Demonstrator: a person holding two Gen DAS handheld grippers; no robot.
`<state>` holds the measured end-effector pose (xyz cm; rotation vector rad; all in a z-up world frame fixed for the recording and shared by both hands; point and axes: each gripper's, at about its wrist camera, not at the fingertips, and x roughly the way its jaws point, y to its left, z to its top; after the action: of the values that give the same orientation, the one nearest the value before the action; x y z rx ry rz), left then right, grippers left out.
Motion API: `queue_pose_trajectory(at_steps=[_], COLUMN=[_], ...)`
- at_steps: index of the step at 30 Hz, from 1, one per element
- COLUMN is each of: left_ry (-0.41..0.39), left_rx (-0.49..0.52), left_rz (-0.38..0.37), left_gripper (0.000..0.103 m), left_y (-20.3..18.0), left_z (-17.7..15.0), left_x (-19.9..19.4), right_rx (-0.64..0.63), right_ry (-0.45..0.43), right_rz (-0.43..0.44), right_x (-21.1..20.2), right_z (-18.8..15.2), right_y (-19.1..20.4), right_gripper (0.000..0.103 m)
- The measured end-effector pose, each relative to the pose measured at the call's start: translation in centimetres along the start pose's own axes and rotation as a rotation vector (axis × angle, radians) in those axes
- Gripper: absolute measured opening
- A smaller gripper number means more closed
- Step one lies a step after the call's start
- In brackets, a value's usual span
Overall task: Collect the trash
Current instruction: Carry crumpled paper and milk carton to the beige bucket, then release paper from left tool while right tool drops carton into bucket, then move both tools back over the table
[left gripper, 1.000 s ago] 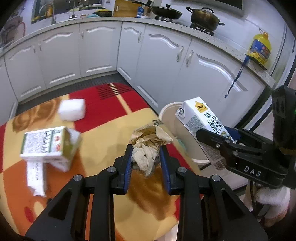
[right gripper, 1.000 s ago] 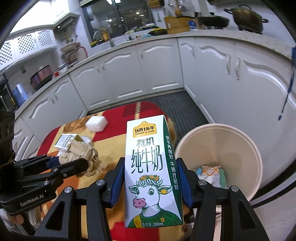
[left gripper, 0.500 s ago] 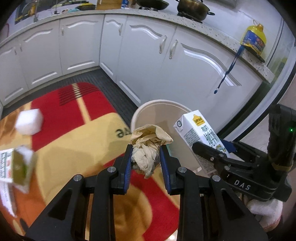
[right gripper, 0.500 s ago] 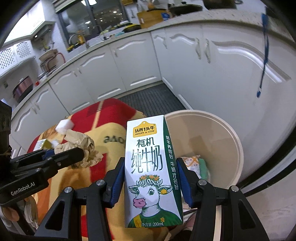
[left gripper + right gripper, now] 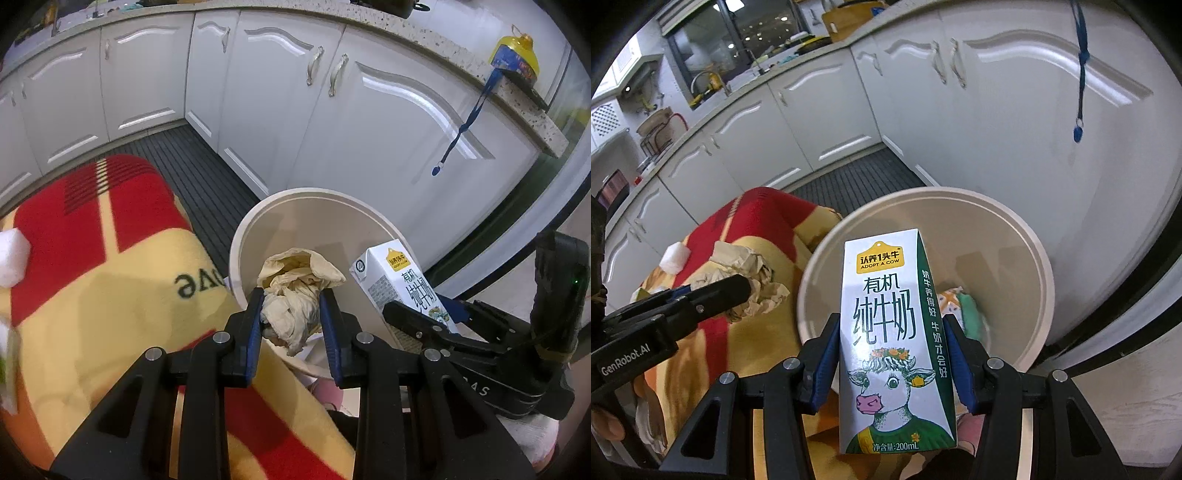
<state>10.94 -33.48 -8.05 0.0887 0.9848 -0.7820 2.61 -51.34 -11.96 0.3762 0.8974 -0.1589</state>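
The left gripper [image 5: 291, 317] clamps a crumpled beige paper wad [image 5: 295, 295]; the right gripper [image 5: 892, 354] clamps a white-and-green milk carton [image 5: 894, 339]. Both items hang above the round cream plastic bin [image 5: 1047, 280], beside the red-and-yellow blanket [image 5: 110, 280].

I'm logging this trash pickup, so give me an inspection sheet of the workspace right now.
Surface: red and yellow fleece blanket.
Job's things: crumpled beige paper wad; white and green milk carton; round cream plastic bin, some trash inside.
Clutter: white foam block on blanket.
Grippers: left claw shut on paper wad, right claw shut on milk carton.
Cables: blue lanyard hanging off the counter.
Surroundings: white kitchen cabinets.
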Motion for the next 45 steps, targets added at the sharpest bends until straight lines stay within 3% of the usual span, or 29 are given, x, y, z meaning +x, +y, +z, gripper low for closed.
queue_pose_trajectory(at_steps=[3,6,8,10,30,45], left_ry=[0.004,0.007,0.009,0.008,-0.030,-0.057], left_rx=[0.003,0.004,-0.001,-0.013,0.001,-0.020], left_rz=[-0.002,-0.001,-0.004,-0.012,0.008,0.035], left_gripper=[0.029,0.038,0.055,0.065,0.066,0.066], left_y=[-0.1,0.0,0.0,0.1,0.0,1.1], left_z=[0.0,0.0,0.1,0.2,-0.3,-1.6], left_x=[0.5,0.9,1.1,1.2,-1.0,-3.8], right_rx=[0.009,0.018,0.024,0.025,0.044,-0.008], right_ry=[0.017,0.034,0.041,0.044,0.065,0.029], right_rz=[-0.017,-0.031,-0.038,-0.041,-0.058,-0.031], right_x=[0.8,1.7,2.1,2.4,2.8,0.1], right_z=[0.0,0.1,0.2,0.3,-0.1,-0.4], right_y=[-0.7,-1.4,-1.7,-1.8,-1.3,1.4], right_gripper=[0.052,0.052,0.052,0.052,0.060,0.064])
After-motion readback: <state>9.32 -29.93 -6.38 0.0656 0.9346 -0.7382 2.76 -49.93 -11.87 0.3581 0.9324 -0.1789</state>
